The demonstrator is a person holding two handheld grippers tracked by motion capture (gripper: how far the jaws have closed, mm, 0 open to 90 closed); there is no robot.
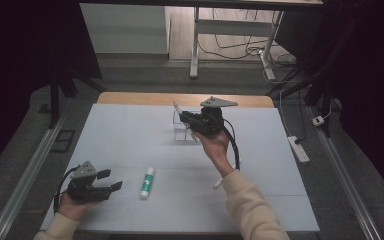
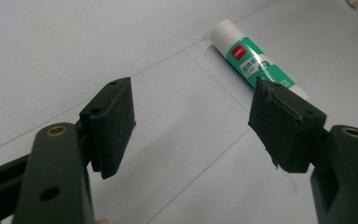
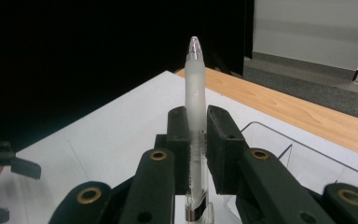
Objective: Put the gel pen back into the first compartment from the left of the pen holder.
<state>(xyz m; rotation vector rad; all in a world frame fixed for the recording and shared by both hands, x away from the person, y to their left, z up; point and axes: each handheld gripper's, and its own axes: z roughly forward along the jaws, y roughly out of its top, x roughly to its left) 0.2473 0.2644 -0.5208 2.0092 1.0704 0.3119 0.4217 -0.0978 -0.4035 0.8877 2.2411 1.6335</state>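
Right gripper (image 1: 186,119) is raised over the far middle of the table (image 1: 130,130), its two jaws clamped on a frosted pen (image 3: 196,93). In the right gripper view the pen stands between the pads, capped tip pointing away from the camera, its lower end with a dark band just past the jaw roots. In the high view the pen (image 1: 177,109) pokes out of the gripper toward the upper left.

Directly under and beside this gripper sits a clear box (image 1: 184,131), open at the top; its rim (image 3: 303,149) shows in the right gripper view, just right of the jaws. Pen and box look apart; I cannot tell whether the pen's lower end is already inside the rim.

Left gripper (image 1: 109,181) rests low at the near left corner, jaws wide apart and holding nothing. A glue stick (image 1: 147,182) lies flat on the table just right of it; in the left gripper view the glue stick (image 2: 251,58) lies ahead of the open jaws, partly behind the right pad.

Judgement: the step in hand is placing the pen into the clear box. Next move calls for lining the pen up over the opening, lowering, then releasing. The glue stick looks like the following pickup for the left gripper.
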